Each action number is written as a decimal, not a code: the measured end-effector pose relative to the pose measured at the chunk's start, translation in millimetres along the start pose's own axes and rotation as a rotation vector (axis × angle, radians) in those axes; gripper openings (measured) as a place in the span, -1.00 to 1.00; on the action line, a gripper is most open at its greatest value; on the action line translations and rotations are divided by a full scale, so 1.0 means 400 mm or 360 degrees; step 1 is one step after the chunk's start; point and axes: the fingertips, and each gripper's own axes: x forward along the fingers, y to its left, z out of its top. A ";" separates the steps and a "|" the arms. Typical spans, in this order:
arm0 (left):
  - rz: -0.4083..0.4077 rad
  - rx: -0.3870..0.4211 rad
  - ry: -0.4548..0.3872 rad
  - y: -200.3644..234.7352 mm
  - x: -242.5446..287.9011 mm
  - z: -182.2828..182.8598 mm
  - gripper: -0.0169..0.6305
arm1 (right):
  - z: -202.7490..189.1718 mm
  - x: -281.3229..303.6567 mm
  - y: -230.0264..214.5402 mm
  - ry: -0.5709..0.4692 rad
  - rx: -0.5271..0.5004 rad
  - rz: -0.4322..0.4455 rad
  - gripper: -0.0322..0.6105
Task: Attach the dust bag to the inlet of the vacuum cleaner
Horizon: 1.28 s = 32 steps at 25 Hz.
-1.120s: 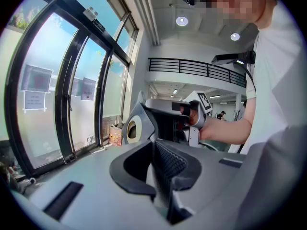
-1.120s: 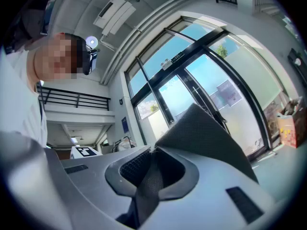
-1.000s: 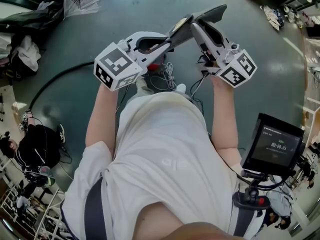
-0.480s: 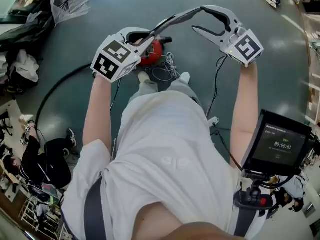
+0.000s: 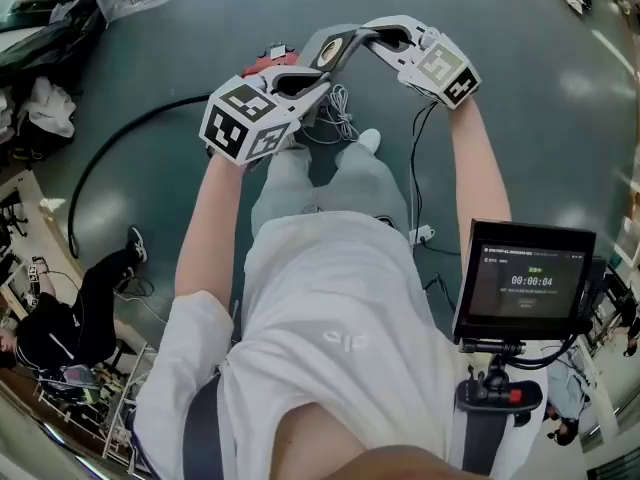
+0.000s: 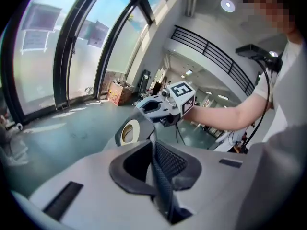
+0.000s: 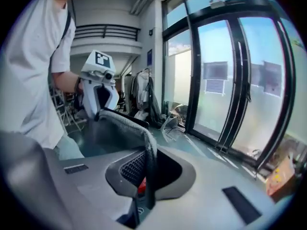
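Observation:
The dust bag (image 5: 335, 48) is a grey sheet with a collar that has a round hole (image 6: 127, 132). It hangs between my two grippers over the floor. My left gripper (image 5: 318, 68) is shut on the bag's thin edge (image 6: 154, 150). From the other side, my right gripper (image 5: 362, 40) is shut on the bag's folded grey edge (image 7: 144, 143). The red vacuum cleaner (image 5: 265, 60) lies on the floor under the left gripper, mostly hidden. A bit of red (image 7: 141, 186) shows between the right jaws.
A black hose (image 5: 110, 158) curves over the floor at left, and white cable (image 5: 340, 118) lies by the person's feet. A monitor (image 5: 525, 278) hangs at right. Another person (image 5: 60, 318) sits at far left. Glass doors (image 7: 230, 95) and a box (image 6: 117, 92) stand beyond.
Both grippers have come lower and closer together with the bag between them. They now point more level than upward. The red vacuum cleaner has slipped under the left gripper.

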 end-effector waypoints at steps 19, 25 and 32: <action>0.0347 -0.0004 -0.0598 -0.030 0.108 0.386 -0.84 | 0.228 -0.271 -0.328 -0.0184 -0.0006 -0.0648 -0.82; 0.0482 0.0045 -0.0771 -0.089 0.042 0.443 -0.84 | 0.335 -0.305 -0.304 -0.0242 -0.0117 -0.0599 -0.82; 0.0498 0.0021 -0.0815 -0.152 -0.027 0.424 -0.84 | 0.407 -0.306 -0.223 -0.0169 -0.0296 -0.0448 -0.82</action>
